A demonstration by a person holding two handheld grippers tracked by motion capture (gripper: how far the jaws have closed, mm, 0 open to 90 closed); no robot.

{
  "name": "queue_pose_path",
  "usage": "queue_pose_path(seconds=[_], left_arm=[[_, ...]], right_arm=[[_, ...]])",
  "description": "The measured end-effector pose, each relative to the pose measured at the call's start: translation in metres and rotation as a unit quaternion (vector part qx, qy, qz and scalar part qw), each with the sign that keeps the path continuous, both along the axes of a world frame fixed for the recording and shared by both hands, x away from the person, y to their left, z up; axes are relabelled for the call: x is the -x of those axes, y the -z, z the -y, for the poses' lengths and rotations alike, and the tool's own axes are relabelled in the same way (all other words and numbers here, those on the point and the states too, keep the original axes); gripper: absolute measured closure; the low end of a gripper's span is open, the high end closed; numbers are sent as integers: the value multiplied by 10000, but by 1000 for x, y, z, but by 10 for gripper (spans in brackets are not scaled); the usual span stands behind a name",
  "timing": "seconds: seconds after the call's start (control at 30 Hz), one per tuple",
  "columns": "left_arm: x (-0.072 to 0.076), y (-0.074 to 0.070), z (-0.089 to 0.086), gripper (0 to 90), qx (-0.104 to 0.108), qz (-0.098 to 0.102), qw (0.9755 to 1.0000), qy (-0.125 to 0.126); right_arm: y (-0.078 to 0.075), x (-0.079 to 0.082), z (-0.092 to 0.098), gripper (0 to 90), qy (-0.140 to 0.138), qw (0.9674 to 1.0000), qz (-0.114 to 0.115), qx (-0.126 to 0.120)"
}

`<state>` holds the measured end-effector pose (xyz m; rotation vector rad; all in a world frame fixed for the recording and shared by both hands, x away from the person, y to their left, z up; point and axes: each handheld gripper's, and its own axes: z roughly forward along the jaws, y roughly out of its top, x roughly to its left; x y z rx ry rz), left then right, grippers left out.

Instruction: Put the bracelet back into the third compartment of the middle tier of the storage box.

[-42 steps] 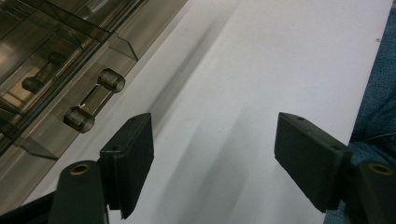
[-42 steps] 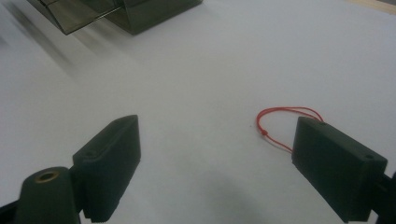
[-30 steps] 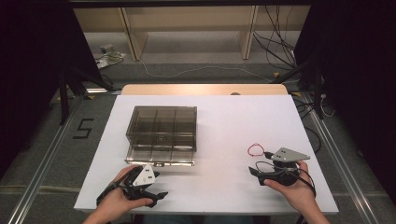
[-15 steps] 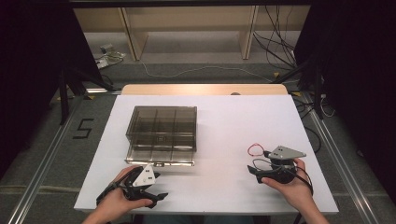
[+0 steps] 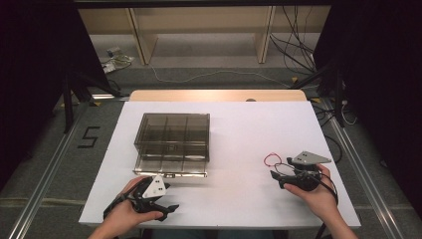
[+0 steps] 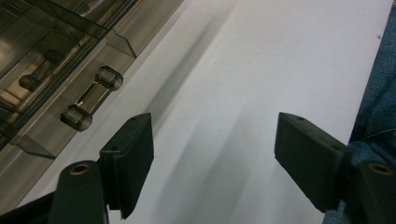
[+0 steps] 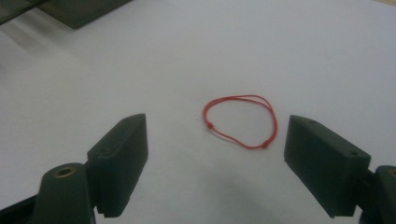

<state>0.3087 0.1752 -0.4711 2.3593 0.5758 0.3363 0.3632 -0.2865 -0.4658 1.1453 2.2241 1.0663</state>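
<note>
A thin red string loop (image 5: 266,160) (image 7: 243,97) lies flat on the white table (image 5: 249,124) at the right. My right gripper (image 5: 278,168) (image 7: 215,123) points at it from just behind. Its jaws have just been closing a little but stand open, and the loop lies on the table ahead of them, untouched. My left gripper (image 5: 168,198) (image 6: 212,140) rests open near the front left edge with nothing between its jaws. Beside it is the front of a smoky clear compartment box (image 5: 171,137) (image 6: 56,56), whose clear handle (image 6: 93,95) is close to the left jaw.
The box stands left of centre on the table, lid down, divided into several compartments. Bare white tabletop lies between the two hands. Beyond the table are wooden shelving legs, cables (image 5: 298,30) and a floor marking "5" (image 5: 88,137).
The right gripper has edged slightly toward the red loop. The left hand and the box have stayed where they were.
</note>
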Motion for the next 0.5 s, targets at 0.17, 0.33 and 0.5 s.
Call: queue_pose_path(seconds=[0.17,0.33,0.5], left_arm=[[1,0,0,284,-8,-17,10000,32],[0,1,0,286,-3,-42,10000,23],[0,2,1,286,-9,-46,10000,12]], right_arm=[[-1,-15,4,298,322,9990,51,315],[4,-30,3,362,540,9974,-138,448],[10,-42,-2,429,641,9953,-396,614]])
